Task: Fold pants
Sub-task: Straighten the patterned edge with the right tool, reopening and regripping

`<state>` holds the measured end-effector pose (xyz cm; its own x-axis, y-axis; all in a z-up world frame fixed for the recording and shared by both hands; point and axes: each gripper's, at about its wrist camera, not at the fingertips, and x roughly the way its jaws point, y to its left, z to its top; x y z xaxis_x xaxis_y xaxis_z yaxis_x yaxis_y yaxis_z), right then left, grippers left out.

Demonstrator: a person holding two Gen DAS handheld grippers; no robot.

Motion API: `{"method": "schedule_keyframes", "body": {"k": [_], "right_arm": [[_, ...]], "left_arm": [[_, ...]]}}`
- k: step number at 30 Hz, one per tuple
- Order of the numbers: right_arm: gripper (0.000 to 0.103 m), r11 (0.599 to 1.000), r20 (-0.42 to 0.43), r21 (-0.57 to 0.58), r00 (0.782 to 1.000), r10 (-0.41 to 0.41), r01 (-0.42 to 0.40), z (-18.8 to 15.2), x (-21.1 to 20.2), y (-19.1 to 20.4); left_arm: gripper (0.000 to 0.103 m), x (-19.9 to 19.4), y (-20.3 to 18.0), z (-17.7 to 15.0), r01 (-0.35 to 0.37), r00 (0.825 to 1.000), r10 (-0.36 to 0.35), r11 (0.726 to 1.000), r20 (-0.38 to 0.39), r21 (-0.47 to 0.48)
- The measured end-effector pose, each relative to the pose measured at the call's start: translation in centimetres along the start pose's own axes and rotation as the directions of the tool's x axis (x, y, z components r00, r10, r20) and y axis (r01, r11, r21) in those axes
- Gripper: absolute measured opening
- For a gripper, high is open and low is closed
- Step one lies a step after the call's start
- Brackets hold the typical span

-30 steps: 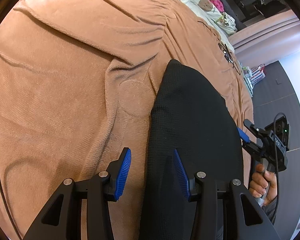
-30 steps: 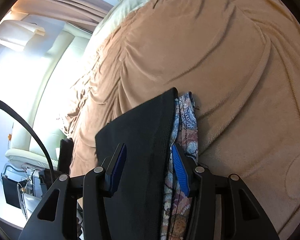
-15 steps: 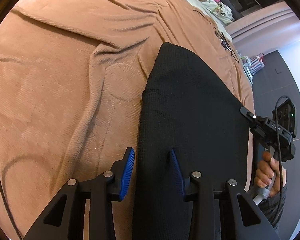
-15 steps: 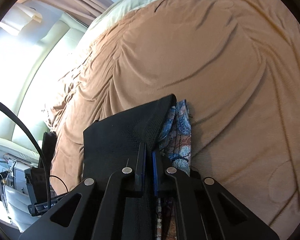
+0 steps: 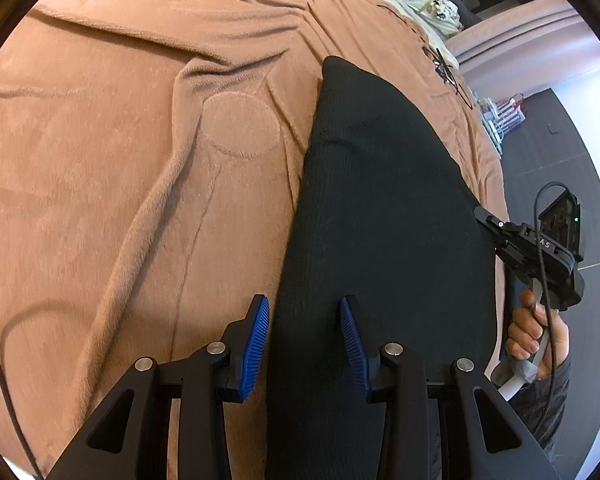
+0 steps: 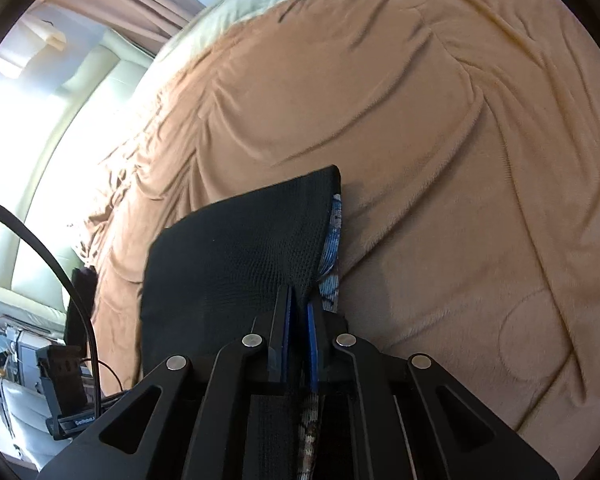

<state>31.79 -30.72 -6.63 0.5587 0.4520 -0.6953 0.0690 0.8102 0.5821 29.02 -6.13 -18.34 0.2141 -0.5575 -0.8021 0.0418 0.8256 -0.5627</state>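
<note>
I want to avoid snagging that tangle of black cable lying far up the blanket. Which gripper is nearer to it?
Right, as far as the views show. The right gripper pinches the black pants at the edge below the cable tangle; the left gripper straddles their opposite edge, farther off.

Hardly any lettering could be read. The right tool [image 5: 485,216] carried small white letters, "A S", on its black body. A black device [image 6: 74,420] beside the bed bore pale print, too blurred to read.
</note>
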Motion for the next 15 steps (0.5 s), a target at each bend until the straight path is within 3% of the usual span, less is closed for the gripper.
{"method": "schedule_keyframes", "body": {"k": [5, 15], "right_arm": [[0.045, 0.999, 0.013, -0.030, 1.000, 0.028, -0.028, -1.5, -1.5, 0.5], [0.045, 0.998, 0.017, -0.003, 0.998, 0.067, -0.067, -6.7, -5.4, -1.8]], "left_arm": [[0.040, -0.2, 0.0, -1.0, 0.006, 1.000, -0.006, 1.000, -0.010, 0.002], [0.039, -1.0, -0.2, -2.6, 0.012, 1.000, -0.012, 1.000, 0.001, -0.002]]}}
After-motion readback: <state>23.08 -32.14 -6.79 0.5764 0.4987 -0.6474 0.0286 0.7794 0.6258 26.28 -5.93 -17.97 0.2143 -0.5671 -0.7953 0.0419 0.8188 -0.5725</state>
